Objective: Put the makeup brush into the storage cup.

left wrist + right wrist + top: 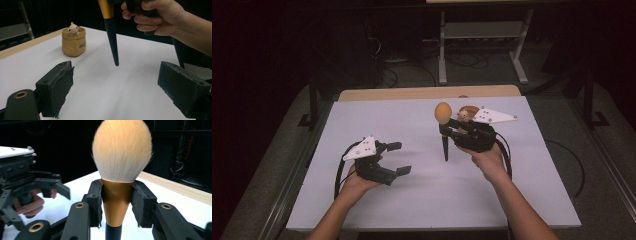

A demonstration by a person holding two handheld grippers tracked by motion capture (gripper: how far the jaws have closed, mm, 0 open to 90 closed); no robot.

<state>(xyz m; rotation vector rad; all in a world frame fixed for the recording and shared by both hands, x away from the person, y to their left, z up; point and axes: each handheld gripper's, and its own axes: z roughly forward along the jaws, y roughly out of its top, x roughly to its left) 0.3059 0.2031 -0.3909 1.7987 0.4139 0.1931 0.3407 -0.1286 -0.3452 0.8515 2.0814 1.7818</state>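
A makeup brush point(443, 122) with a tan bristle head, a gold ferrule and a tapering black handle stands upright above the white table point(422, 200), handle tip just over the surface. My right gripper point(116, 201) is shut on its gold ferrule point(116, 202), bristles up; in the high view this gripper point(451, 126) is right of centre. The black handle point(112, 37) hangs in front of my left gripper point(120, 90), whose jaws stand wide open with nothing between them. In the high view my left gripper point(398, 158) is held at the left, well apart from the brush.
A small tan pot point(74, 41) with a little pale figure in it stands at the back of the table, partly hidden behind my right gripper in the high view point(468, 112). A wooden strip point(427, 93) borders the far edge. Cables lie on the floor beyond.
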